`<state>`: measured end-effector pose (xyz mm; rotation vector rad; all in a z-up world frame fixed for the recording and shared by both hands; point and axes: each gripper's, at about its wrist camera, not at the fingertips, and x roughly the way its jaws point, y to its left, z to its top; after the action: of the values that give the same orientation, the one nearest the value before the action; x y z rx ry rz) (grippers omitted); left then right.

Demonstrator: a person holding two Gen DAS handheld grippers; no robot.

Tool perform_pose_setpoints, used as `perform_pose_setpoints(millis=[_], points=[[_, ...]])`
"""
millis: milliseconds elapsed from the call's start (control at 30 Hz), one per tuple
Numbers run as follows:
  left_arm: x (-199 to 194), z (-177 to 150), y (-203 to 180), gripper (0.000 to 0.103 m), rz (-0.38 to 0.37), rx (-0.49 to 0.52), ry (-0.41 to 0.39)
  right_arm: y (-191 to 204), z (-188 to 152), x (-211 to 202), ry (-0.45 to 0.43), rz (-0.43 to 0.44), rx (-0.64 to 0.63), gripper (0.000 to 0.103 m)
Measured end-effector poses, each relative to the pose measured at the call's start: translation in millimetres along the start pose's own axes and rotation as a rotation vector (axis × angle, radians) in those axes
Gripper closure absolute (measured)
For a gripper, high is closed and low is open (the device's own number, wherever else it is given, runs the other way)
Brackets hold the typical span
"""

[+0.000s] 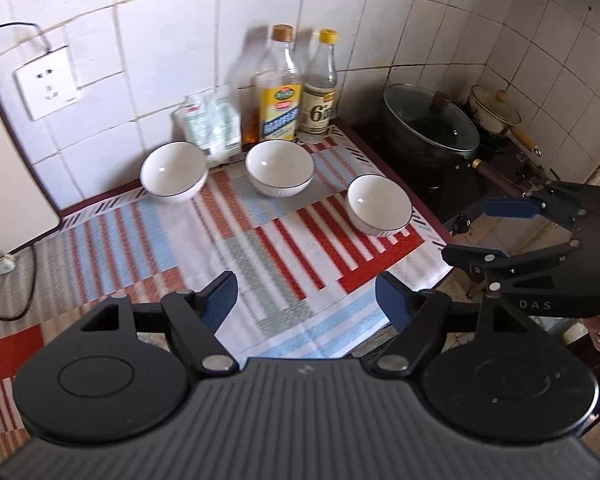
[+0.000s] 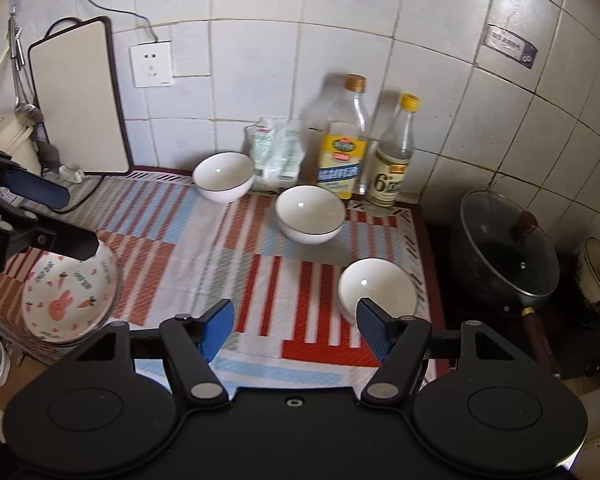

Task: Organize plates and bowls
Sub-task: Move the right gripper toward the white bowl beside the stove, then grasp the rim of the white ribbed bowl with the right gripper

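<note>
Three white bowls stand apart on a striped cloth (image 1: pixel 260 248): a left bowl (image 1: pixel 174 172), a middle bowl (image 1: pixel 280 168) and a right bowl (image 1: pixel 379 205). In the right wrist view they are the far bowl (image 2: pixel 223 176), the middle bowl (image 2: pixel 310 214) and the near bowl (image 2: pixel 376 288). A plate with pink rabbits (image 2: pixel 70 296) lies at the cloth's left. My left gripper (image 1: pixel 306 300) is open and empty above the cloth's near part. My right gripper (image 2: pixel 296 330) is open and empty, just in front of the near bowl.
Two bottles (image 1: pixel 278 88) (image 1: pixel 320 88) and a white bag (image 1: pixel 210 124) stand against the tiled wall. A lidded black pot (image 1: pixel 430 128) and a cream saucepan (image 1: pixel 494 112) sit on the stove at right. A cutting board (image 2: pixel 78 100) leans at left.
</note>
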<state>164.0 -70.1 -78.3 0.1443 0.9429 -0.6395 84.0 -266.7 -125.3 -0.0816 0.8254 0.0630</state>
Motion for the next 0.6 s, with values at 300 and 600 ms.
perform_pose_setpoints(millis=[300,600], points=[[64,18,-25,0.028,0.022,-0.01,-0.01,-53,-16,28,-0.079,0.006,-0.015,0.031],[138,25,-23,0.028,0.01,-0.094,-0.058,-85,-31,74,-0.081,0.02,0.006,0.031]])
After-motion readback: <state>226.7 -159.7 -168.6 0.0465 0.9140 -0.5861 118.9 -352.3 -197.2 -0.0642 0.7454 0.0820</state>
